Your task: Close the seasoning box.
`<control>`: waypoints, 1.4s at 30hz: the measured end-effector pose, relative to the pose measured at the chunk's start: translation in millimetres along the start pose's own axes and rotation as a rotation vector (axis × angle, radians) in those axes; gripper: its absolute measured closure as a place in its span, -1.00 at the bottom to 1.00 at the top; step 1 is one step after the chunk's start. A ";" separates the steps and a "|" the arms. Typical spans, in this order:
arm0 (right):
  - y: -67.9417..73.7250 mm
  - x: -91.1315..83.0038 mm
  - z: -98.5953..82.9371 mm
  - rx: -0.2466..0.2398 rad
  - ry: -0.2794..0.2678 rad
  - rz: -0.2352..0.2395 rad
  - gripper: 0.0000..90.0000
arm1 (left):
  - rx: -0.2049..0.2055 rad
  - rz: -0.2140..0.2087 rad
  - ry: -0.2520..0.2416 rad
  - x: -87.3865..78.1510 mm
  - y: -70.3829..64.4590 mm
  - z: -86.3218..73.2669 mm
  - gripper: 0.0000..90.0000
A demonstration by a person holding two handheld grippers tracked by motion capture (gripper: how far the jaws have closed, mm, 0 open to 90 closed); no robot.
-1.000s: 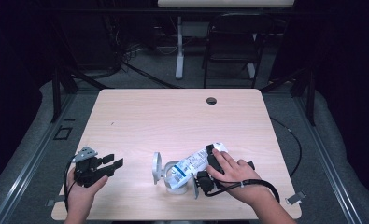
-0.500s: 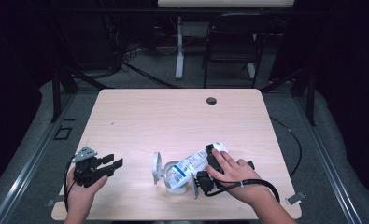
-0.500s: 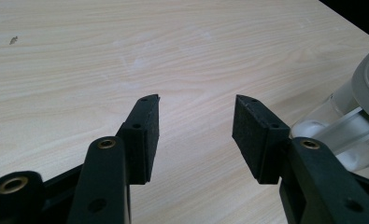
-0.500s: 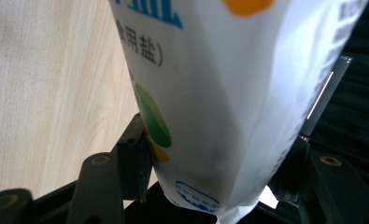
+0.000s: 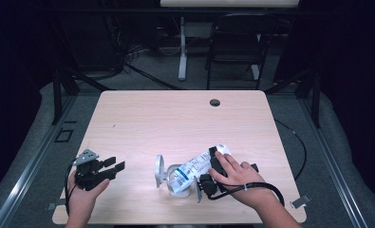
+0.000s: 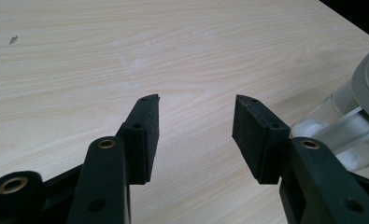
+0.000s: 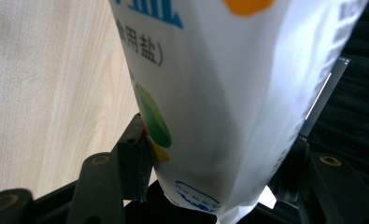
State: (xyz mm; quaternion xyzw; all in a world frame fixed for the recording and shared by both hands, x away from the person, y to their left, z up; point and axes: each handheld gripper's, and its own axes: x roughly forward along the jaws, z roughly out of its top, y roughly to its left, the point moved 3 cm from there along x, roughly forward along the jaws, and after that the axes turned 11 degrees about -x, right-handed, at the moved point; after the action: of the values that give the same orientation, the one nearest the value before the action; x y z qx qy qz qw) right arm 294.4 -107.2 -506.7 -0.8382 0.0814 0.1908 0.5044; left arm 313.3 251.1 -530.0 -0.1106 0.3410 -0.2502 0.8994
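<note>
Our right gripper [image 5: 209, 178] is clamped on the salt bag [image 5: 194, 168], tilted into the jar [image 5: 168, 176] at the table's [image 5: 175, 118] five o'clock; our left gripper [image 5: 111, 168] waits agape at seven; a slipping bag could spill salt.

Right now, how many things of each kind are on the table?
Salt bag: 1
Clear jar with its lid hinged open: 1
Tongs: 2, the left tongs open over bare wood, the right tongs shut on the salt bag
Total: 4
</note>
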 end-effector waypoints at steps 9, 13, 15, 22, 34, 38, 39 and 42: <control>-2.4 -2.6 0.3 -0.034 0.034 -0.004 -0.03 | 0.000 0.000 0.000 0.1 0.0 0.0 0.14; -1.3 -0.7 0.6 -0.022 0.011 -0.007 -0.03 | -0.001 0.000 0.001 -0.3 0.2 0.1 0.14; -1.3 -0.8 0.6 -0.021 0.011 -0.005 -0.03 | -0.001 0.000 0.001 -0.4 0.3 0.0 0.14; -1.4 -0.8 1.0 -0.024 0.009 -0.003 -0.03 | -0.001 0.000 0.001 -0.2 0.3 0.0 0.14; -1.6 -1.0 1.1 -0.028 0.011 -0.003 -0.03 | -0.001 0.000 0.000 -0.7 0.5 0.2 0.14; -1.5 -1.0 1.2 -0.029 0.011 -0.005 -0.03 | -0.002 0.001 0.000 -0.9 0.6 0.2 0.14; -1.5 -1.0 1.1 -0.029 0.011 -0.004 -0.03 | -0.002 0.001 0.001 -0.9 0.6 0.2 0.14; -1.6 -1.0 1.1 -0.030 0.010 -0.002 -0.02 | -0.001 0.001 -0.001 -0.7 0.7 0.1 0.14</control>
State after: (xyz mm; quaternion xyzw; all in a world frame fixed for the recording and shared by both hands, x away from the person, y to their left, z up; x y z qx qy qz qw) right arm 293.8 -105.5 -505.5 -0.8466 0.0802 0.1872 0.4918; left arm 313.3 252.1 -529.9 -0.1110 0.3406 -0.2498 0.8996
